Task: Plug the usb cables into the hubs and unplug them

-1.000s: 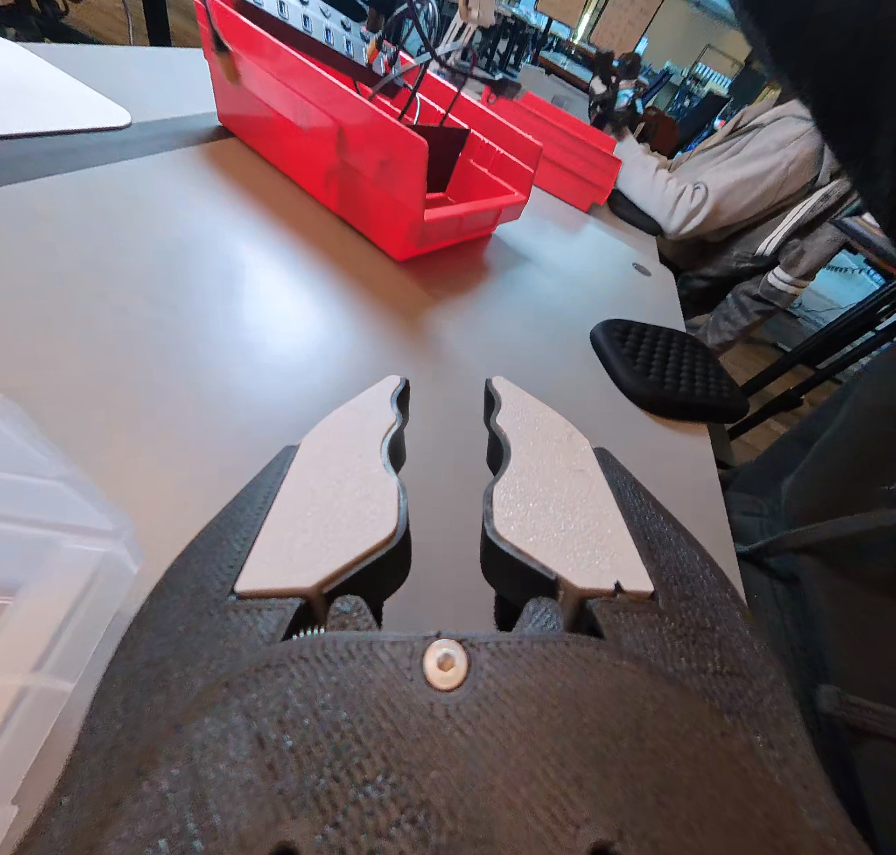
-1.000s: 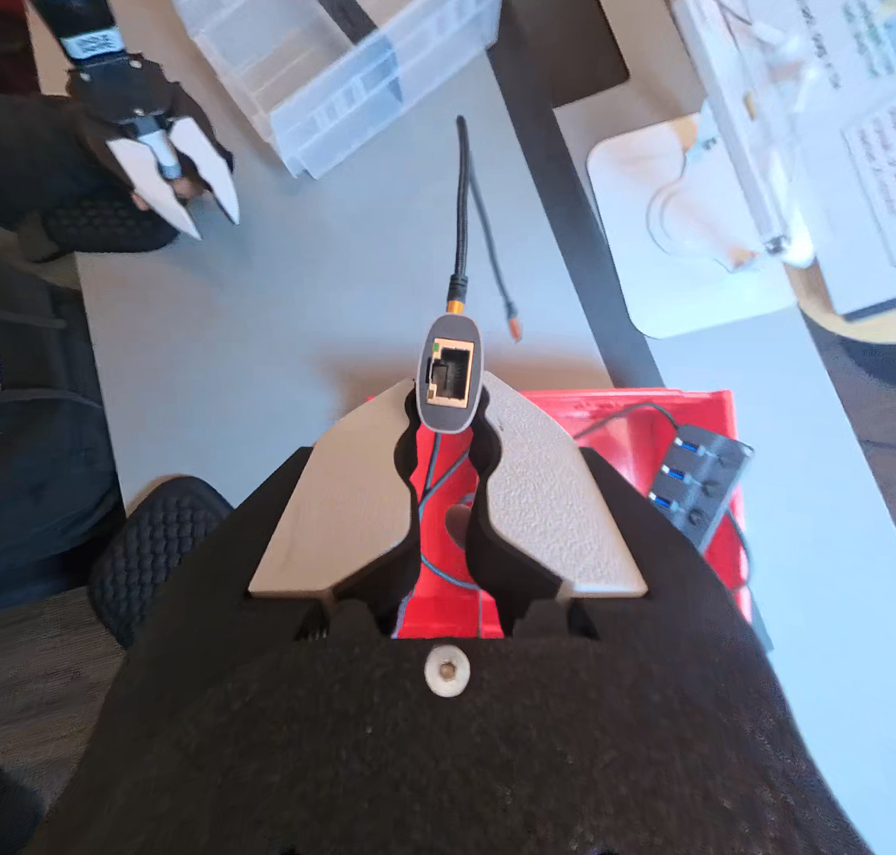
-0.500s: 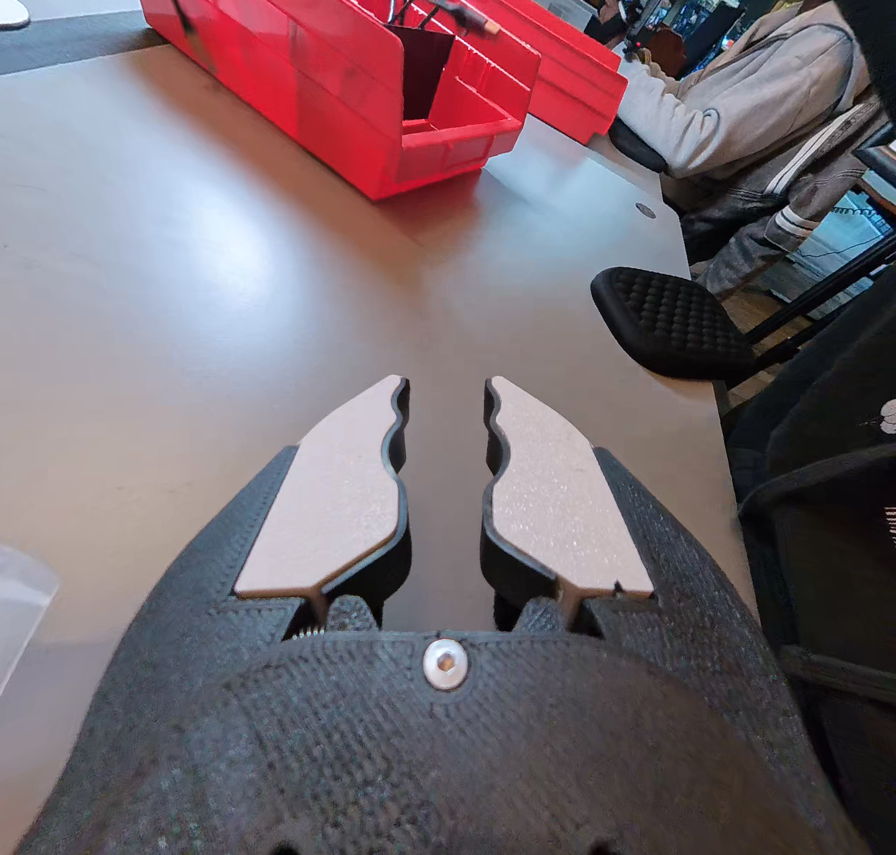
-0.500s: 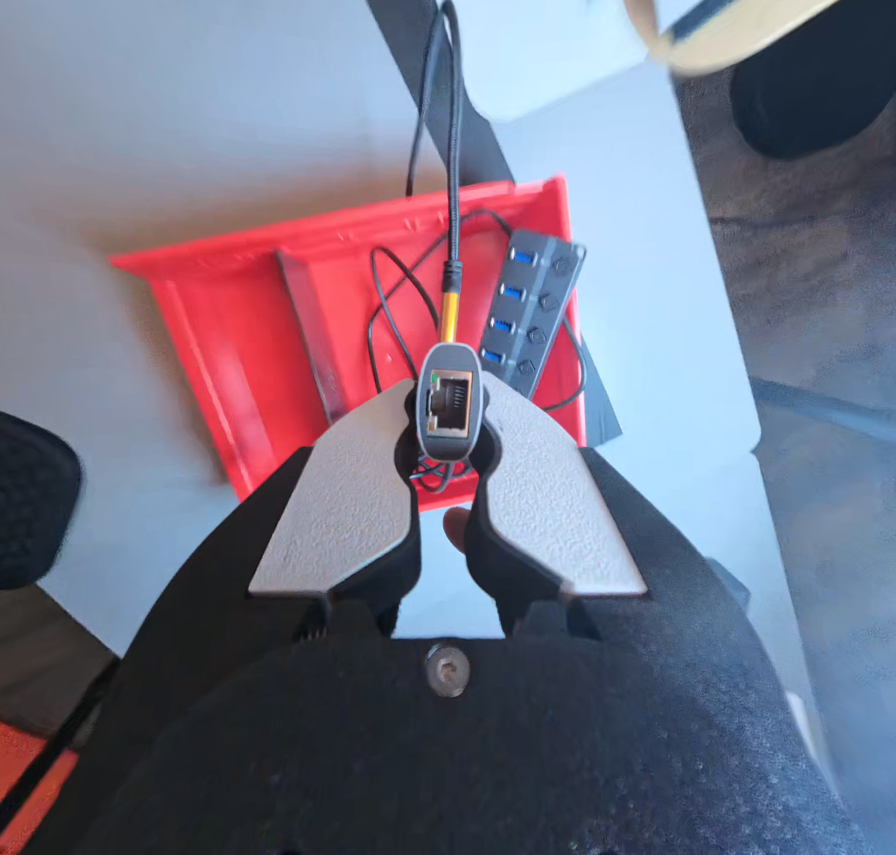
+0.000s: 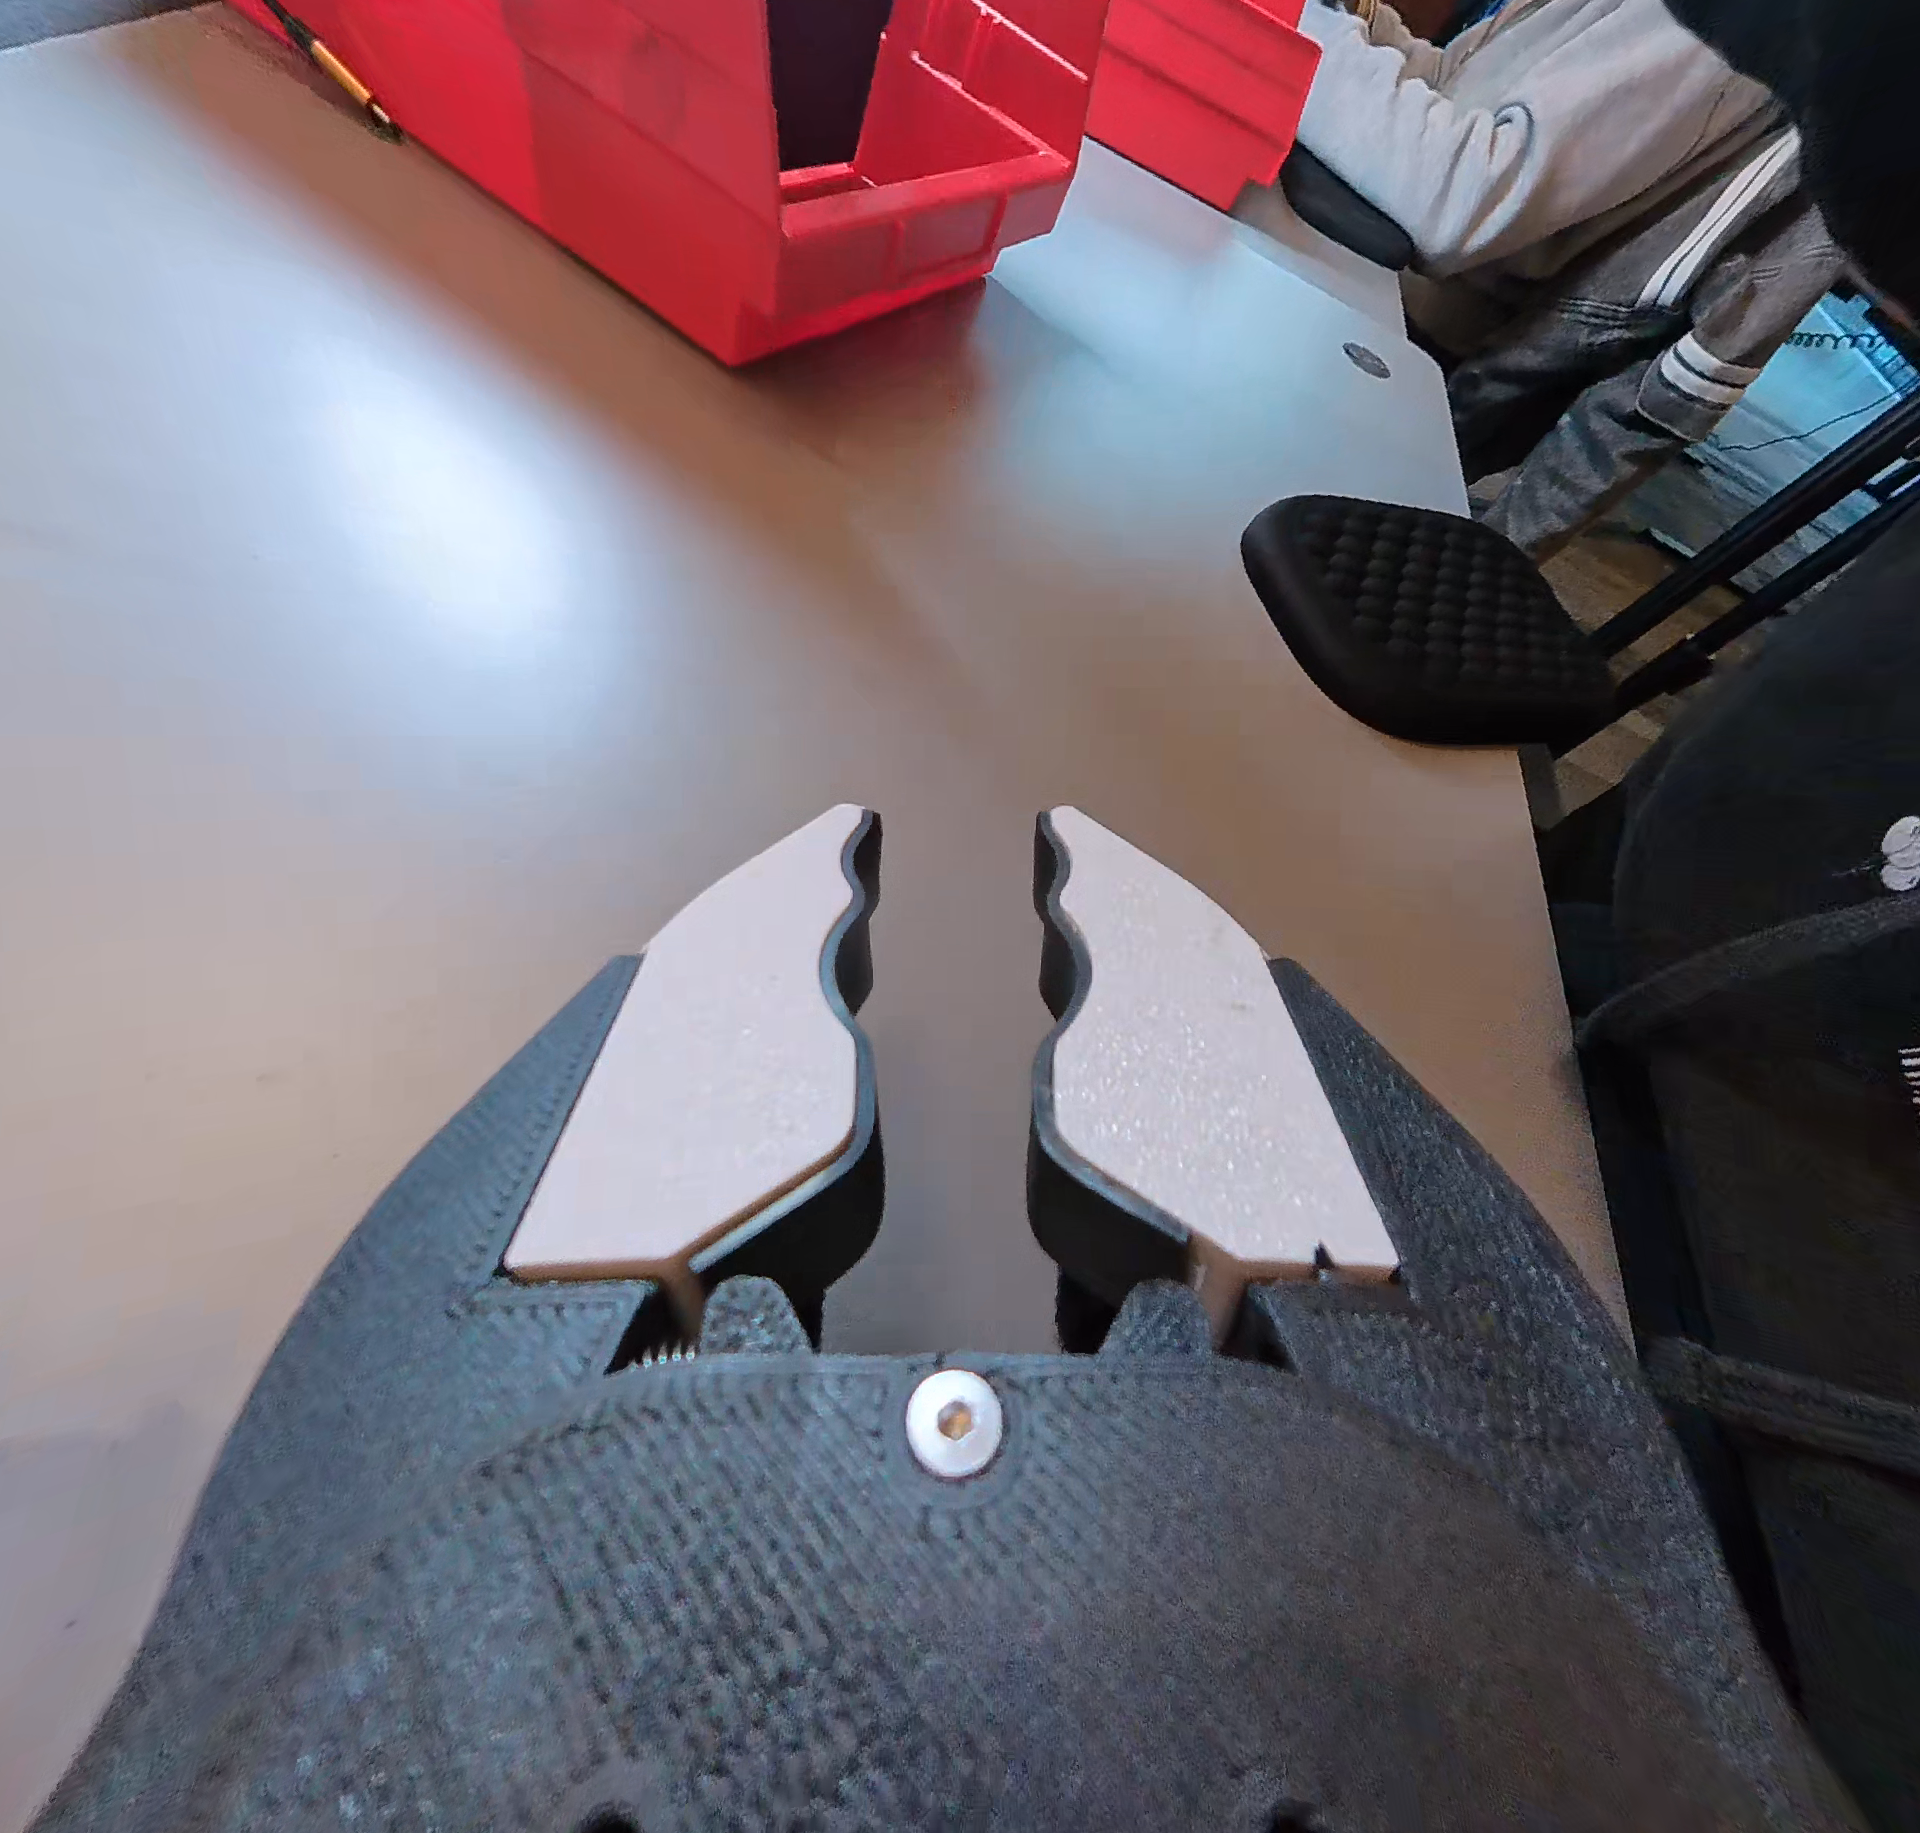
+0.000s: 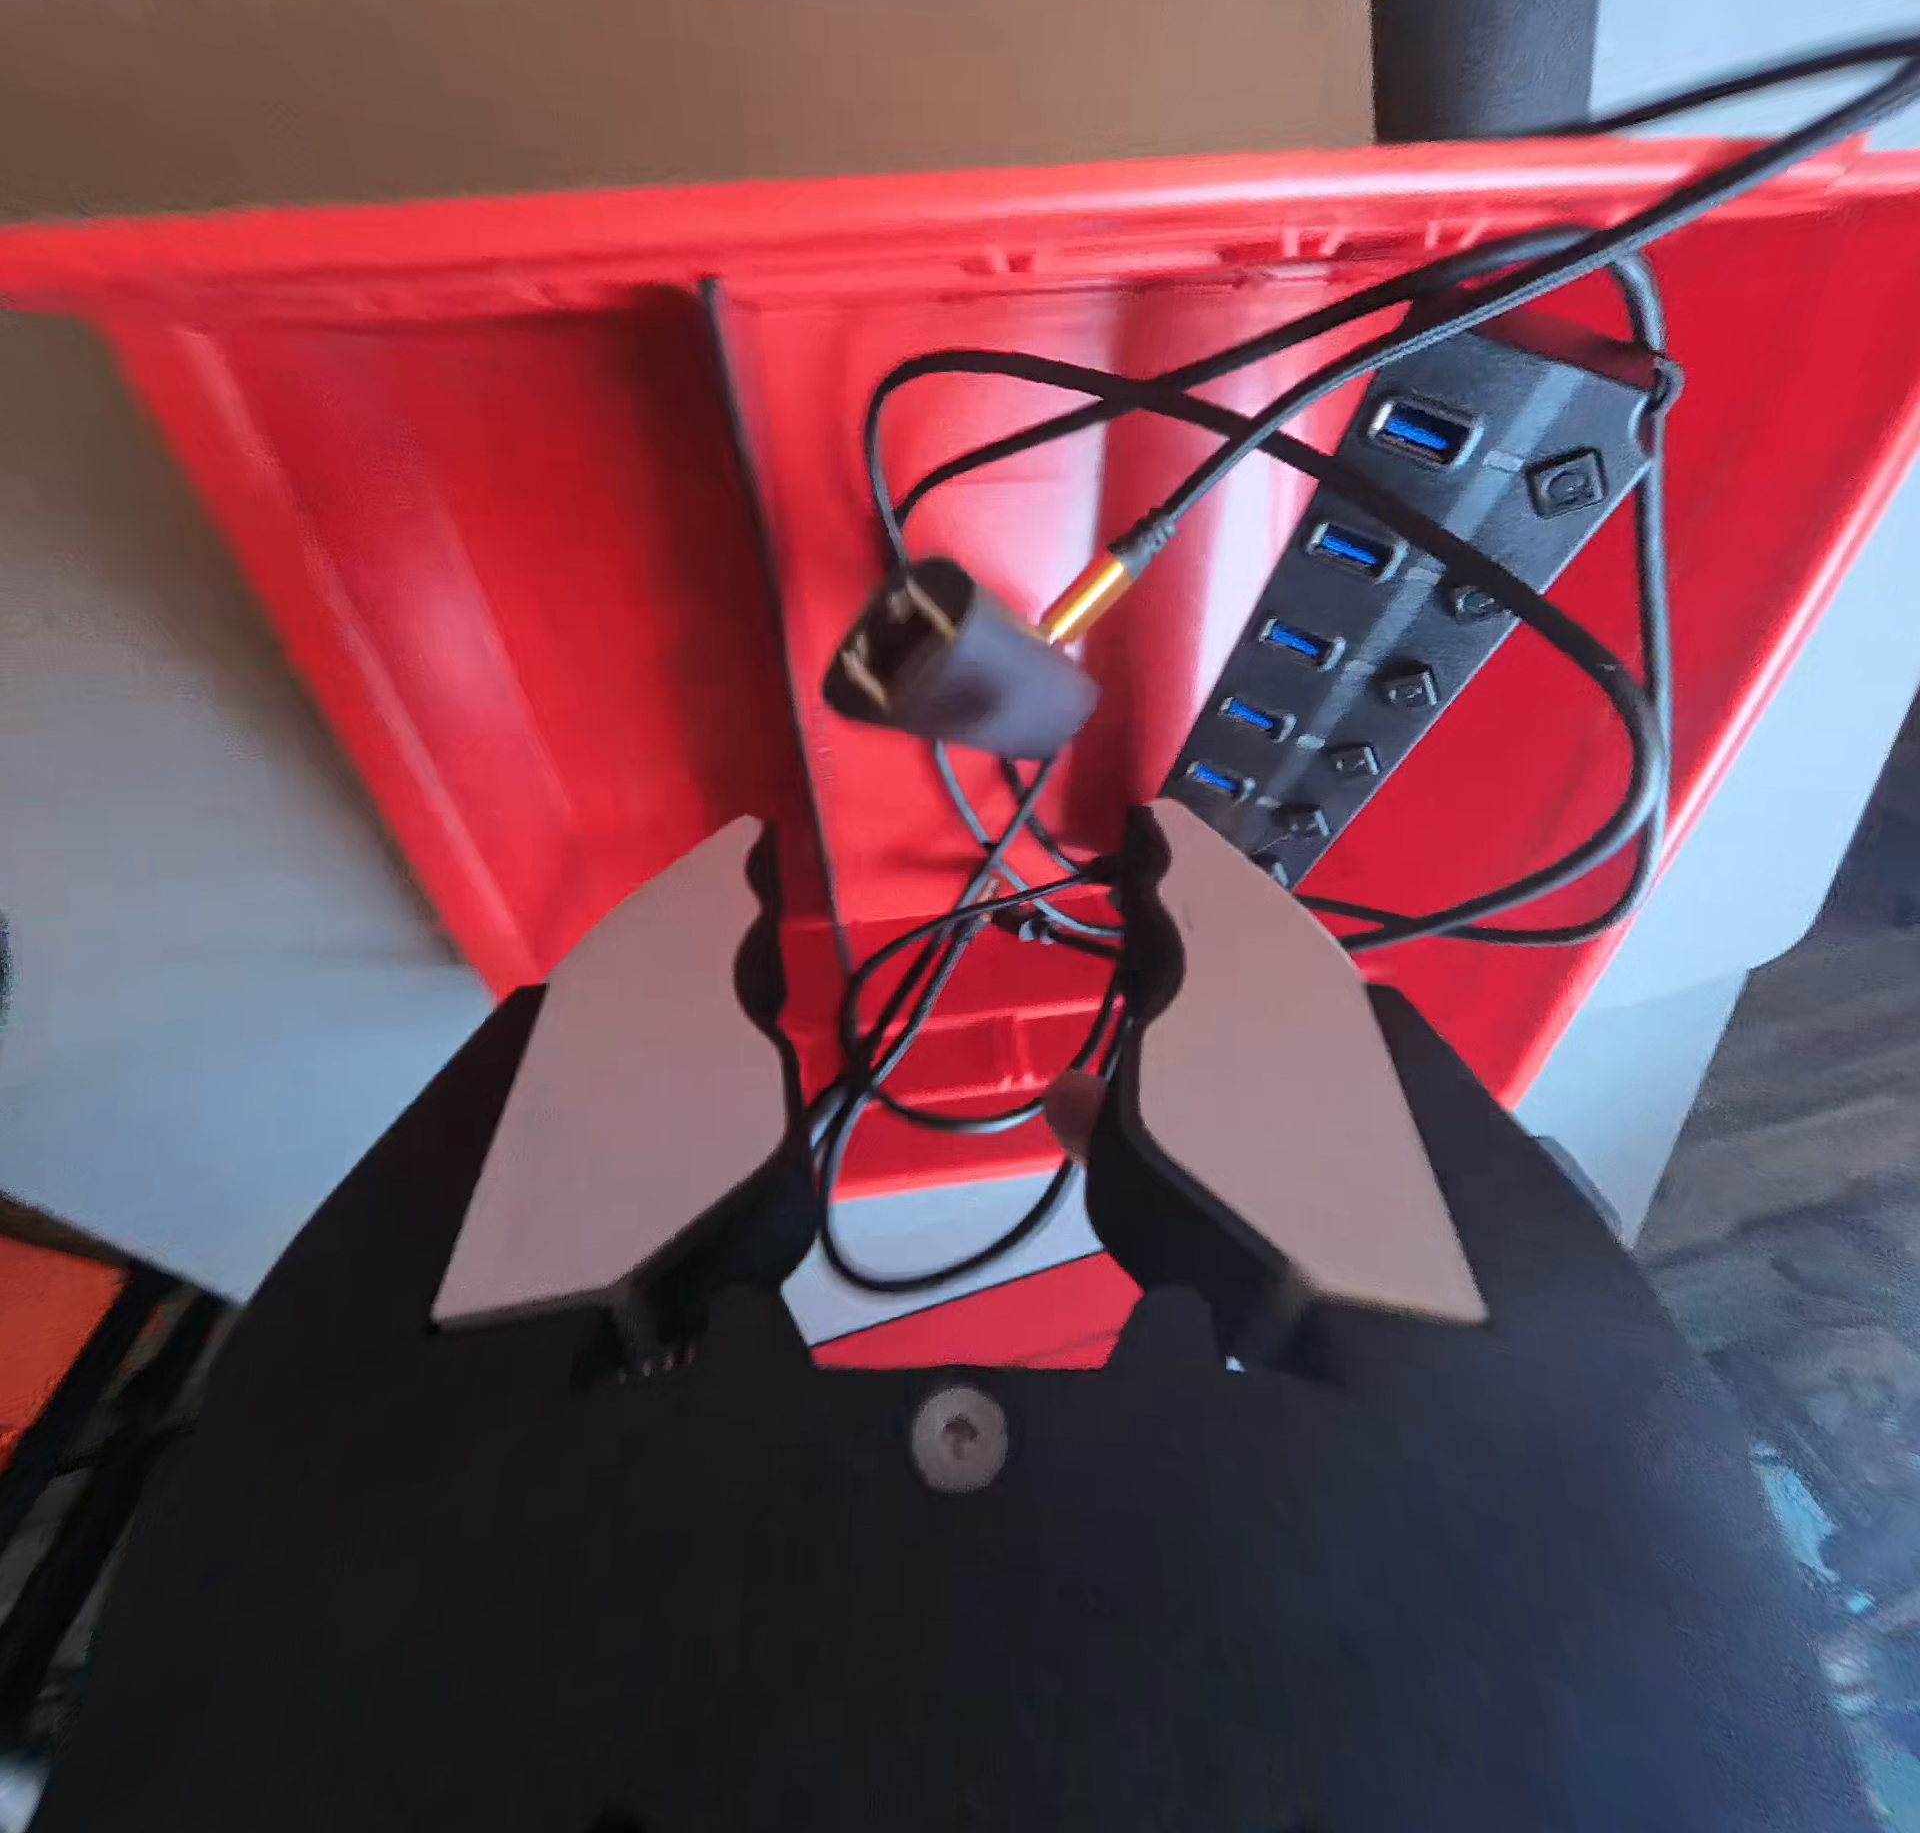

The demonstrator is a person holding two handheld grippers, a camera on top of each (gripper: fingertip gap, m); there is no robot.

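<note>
My right hand-held gripper (image 6: 951,833) is wide and holds nothing above the red bin (image 6: 436,495). In the bin I see the grey adapter (image 6: 961,666), a black hub (image 6: 1455,578) and tangled cables (image 6: 1621,703). My left hand-held gripper (image 5: 956,827) is narrow and empty over the surface (image 5: 416,557).

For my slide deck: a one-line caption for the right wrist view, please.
Open right gripper above a red bin holding a black USB hub, tangled cables and a grey adapter.
</note>
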